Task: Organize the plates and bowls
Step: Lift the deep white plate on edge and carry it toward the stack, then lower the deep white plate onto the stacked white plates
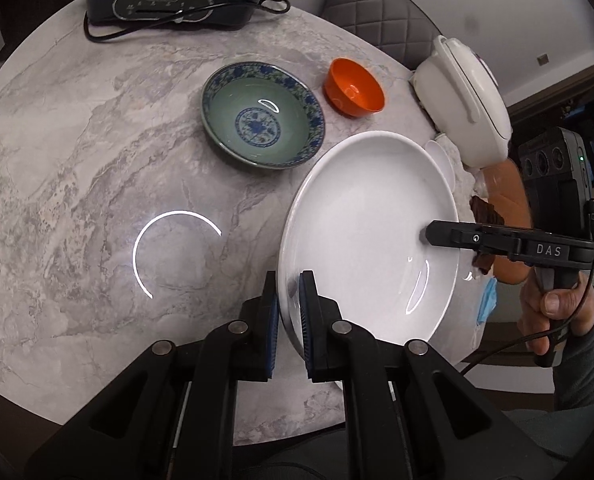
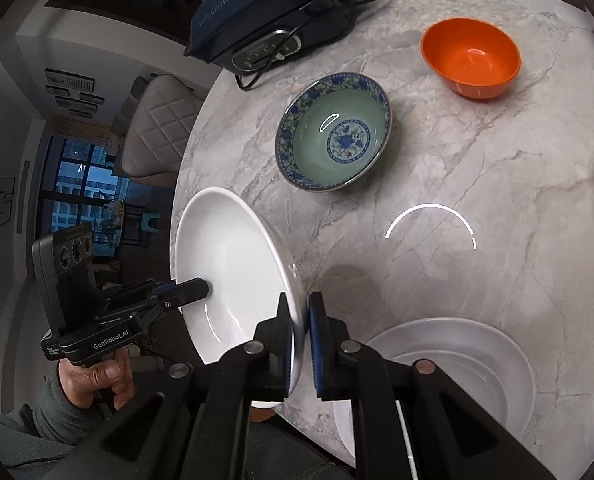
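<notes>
from the left wrist view, my left gripper (image 1: pixel 293 312) has its fingers (image 1: pixel 307 316) pinching the near rim of the white plate (image 1: pixel 369 216), one pad inside the rim and one outside. the plate is tilted and looks lifted clear of the bench (image 1: pixel 77 168) near its right edge. across the plate my right gripper (image 1: pixel 427 235) reaches in over the far rim; from here i cannot see how its fingers stand. the blue patterned bowl (image 1: pixel 263 114) sits toward the middle of the bench, the orange bowl (image 1: pixel 353 87) just beyond it nearer the right edge, both untouched.

from the right wrist view, my right gripper (image 2: pixel 300 340) is pressed tight on the plate's rim (image 2: pixel 233 272), pads on either side of it. the left gripper (image 2: pixel 205 289) grips the opposite rim, and the plate hangs partly past the left edge of the bench (image 2: pixel 497 184). a stack of white dishes (image 2: pixel 457 356) sits at the near edge, right beside my fingers. the patterned bowl (image 2: pixel 335 132) and orange bowl (image 2: pixel 471 56) lie further in.

i judge this as the carry step: plate held two-handed in the air. next i'd level it, bring it over the stack and lower it squarely before letting go with both hands together.
</notes>
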`<state>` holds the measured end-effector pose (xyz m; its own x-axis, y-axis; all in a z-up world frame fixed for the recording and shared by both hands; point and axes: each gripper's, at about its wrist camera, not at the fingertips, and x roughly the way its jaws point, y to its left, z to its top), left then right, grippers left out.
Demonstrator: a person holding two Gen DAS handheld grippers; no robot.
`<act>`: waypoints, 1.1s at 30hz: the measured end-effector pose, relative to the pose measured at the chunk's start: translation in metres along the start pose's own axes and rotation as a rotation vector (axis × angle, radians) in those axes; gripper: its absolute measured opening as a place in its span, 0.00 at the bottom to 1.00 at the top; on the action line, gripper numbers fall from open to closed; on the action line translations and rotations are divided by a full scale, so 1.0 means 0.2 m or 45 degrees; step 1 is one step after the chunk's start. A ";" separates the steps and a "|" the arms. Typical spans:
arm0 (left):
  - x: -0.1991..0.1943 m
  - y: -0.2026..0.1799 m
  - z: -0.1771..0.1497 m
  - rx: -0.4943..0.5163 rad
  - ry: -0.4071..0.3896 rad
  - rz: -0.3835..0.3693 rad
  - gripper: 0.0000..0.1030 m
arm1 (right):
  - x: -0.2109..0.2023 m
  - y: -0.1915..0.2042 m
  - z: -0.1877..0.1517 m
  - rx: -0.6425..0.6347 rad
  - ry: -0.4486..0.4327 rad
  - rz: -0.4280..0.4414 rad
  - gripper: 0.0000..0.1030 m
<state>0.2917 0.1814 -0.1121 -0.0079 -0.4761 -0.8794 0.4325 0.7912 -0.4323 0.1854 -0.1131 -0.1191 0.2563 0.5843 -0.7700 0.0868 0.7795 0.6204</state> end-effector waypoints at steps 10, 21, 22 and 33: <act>0.01 -0.32 -0.08 0.094 0.044 -0.046 0.08 | -0.24 -0.09 -0.21 0.093 -0.103 0.003 0.10; 0.18 -0.62 -0.18 0.186 0.116 -0.071 0.08 | -0.38 -0.32 -0.48 0.224 -0.155 0.004 0.10; 0.19 -0.64 -0.19 0.191 0.125 -0.073 0.08 | -0.39 -0.34 -0.50 0.234 -0.159 0.005 0.10; 0.41 -0.79 -0.37 0.248 0.220 -0.053 0.08 | -0.43 -0.55 -0.74 0.347 -0.164 0.015 0.11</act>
<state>0.1554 0.0452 -0.1314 -0.1761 -0.4211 -0.8898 0.5940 0.6753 -0.4372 0.0106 -0.2156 -0.1430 0.3770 0.5459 -0.7482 0.3336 0.6735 0.6596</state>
